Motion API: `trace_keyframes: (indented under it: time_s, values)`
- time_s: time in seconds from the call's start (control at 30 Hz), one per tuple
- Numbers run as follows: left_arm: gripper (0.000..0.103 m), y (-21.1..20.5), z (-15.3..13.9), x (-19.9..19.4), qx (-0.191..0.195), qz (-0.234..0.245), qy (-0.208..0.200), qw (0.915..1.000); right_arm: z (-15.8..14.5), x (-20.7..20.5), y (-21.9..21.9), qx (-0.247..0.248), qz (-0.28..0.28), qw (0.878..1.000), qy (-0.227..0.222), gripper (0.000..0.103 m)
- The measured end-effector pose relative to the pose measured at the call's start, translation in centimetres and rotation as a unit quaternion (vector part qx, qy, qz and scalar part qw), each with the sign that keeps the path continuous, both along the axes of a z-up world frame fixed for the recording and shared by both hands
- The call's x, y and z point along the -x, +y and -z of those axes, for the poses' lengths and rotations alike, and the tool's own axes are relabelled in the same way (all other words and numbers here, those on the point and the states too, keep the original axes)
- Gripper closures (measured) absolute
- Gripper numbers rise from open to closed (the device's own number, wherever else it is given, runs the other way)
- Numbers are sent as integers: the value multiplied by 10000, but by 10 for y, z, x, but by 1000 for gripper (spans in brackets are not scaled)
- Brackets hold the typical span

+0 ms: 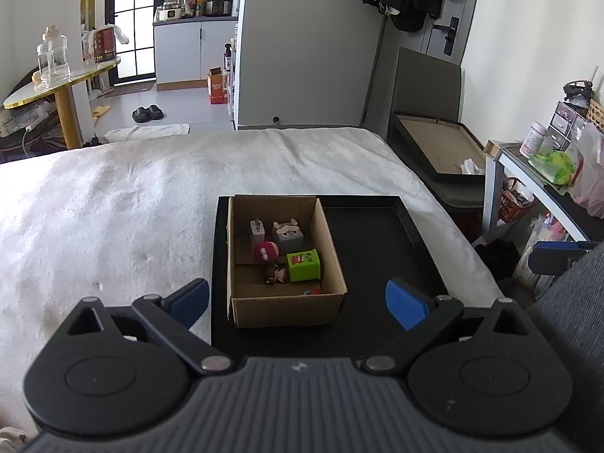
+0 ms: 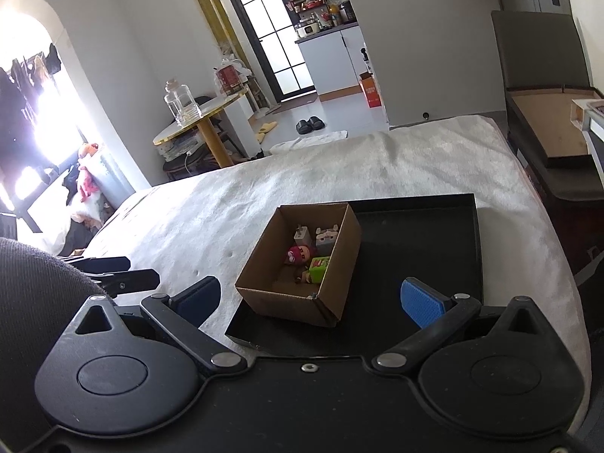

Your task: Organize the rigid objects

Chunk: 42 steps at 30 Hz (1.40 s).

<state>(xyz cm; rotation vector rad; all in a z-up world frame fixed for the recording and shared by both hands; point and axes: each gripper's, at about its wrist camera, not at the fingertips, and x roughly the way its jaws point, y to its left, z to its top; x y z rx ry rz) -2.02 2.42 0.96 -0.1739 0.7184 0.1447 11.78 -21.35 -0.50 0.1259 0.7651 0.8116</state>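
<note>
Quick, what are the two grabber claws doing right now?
Left gripper: open, holding nothing.
Right gripper: open, holding nothing.

Centre of frame: cardboard box on the left part of a black tray, tray on a white blanket. Box contents: green cube, red figure, white plug, grey block. Lower frame: left gripper, fingers spread wide, holding nothing.

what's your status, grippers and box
Left gripper open, empty. Right gripper open, empty. Cardboard box on black tray, toys inside. Nothing blocking.
</note>
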Motion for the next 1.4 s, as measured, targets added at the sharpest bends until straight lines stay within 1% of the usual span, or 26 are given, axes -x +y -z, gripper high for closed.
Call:
trace_keyframes:
  time_s: [0.33, 0.73, 0.87, 1.1, 1.4]
  values:
    - [4, 3, 4, 1, 221, -21, 67, 9997, 2, 6, -2, 137, 90, 9998, 72, 0]
    - [4, 3, 4, 1, 262, -89, 139, 9995, 2, 6, -4, 199, 131, 9996, 180, 0]
    - [4, 4, 4, 1, 243, -100, 154, 9995, 1, 7, -3, 273, 97, 9995, 156, 0]
    - [4, 3, 4, 1, 258, -117, 153, 9995, 1, 7, -1, 273, 98, 9995, 158, 0]
    - [4, 4, 4, 1, 184, -128, 157, 9996, 1, 8, 2, 288, 93, 9995, 102, 0]
